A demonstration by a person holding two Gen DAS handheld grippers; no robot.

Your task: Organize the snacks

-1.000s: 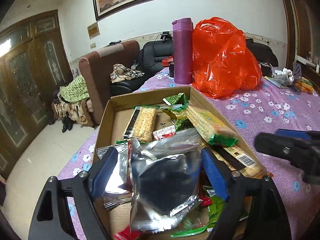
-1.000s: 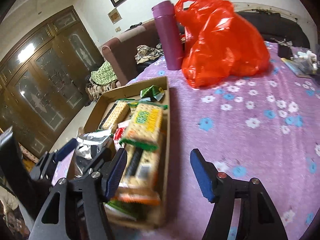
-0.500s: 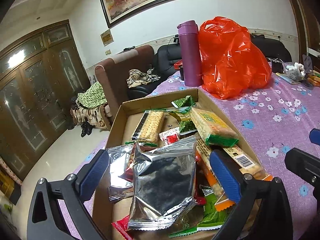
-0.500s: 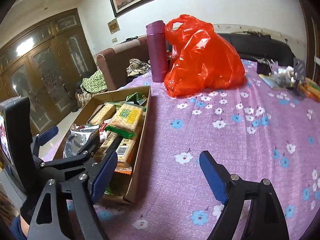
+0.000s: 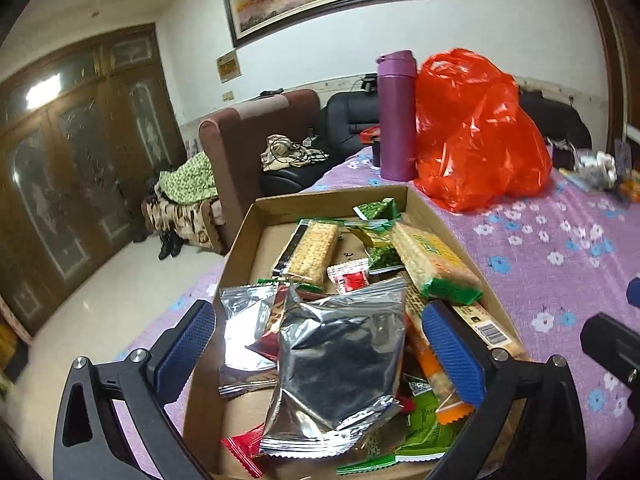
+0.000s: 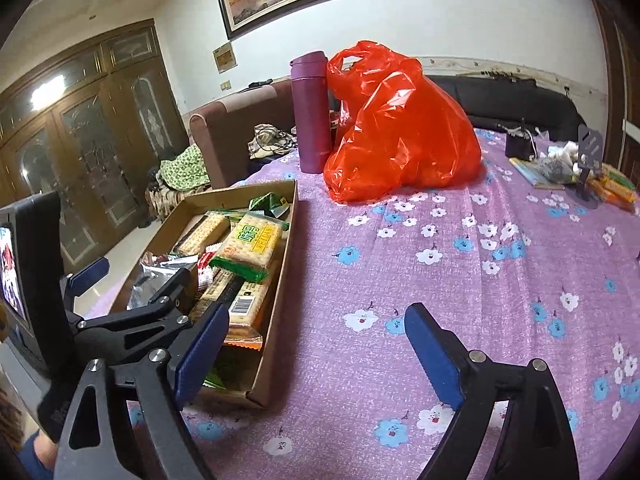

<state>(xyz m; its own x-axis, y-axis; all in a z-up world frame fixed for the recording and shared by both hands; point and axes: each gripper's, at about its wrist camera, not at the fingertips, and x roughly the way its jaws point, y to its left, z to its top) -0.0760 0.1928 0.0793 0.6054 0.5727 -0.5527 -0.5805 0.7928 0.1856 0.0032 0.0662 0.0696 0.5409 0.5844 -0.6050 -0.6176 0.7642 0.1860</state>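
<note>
A shallow cardboard box (image 5: 332, 198) on the purple flowered tablecloth holds several snacks: a silver foil bag (image 5: 336, 364), cracker packs (image 5: 314, 250), green packets (image 5: 376, 210). My left gripper (image 5: 320, 350) is open and empty, raised above the near end of the box with the foil bag lying between its fingers. In the right wrist view the box (image 6: 286, 264) is at the left, with a yellow cracker pack (image 6: 252, 242) on top. My right gripper (image 6: 316, 350) is open and empty over the cloth to the right of the box.
A purple flask (image 6: 312, 114) and an orange plastic bag (image 6: 400, 132) stand behind the box. Small items and orange packs (image 6: 612, 188) lie at the far right of the table. A brown sofa (image 5: 260, 140) and the floor are beyond the table's left edge.
The left gripper let go of the silver foil bag, opened wider and drew back; the bag now rests in the box. The right gripper drew back and lifted, to the right of the box.
</note>
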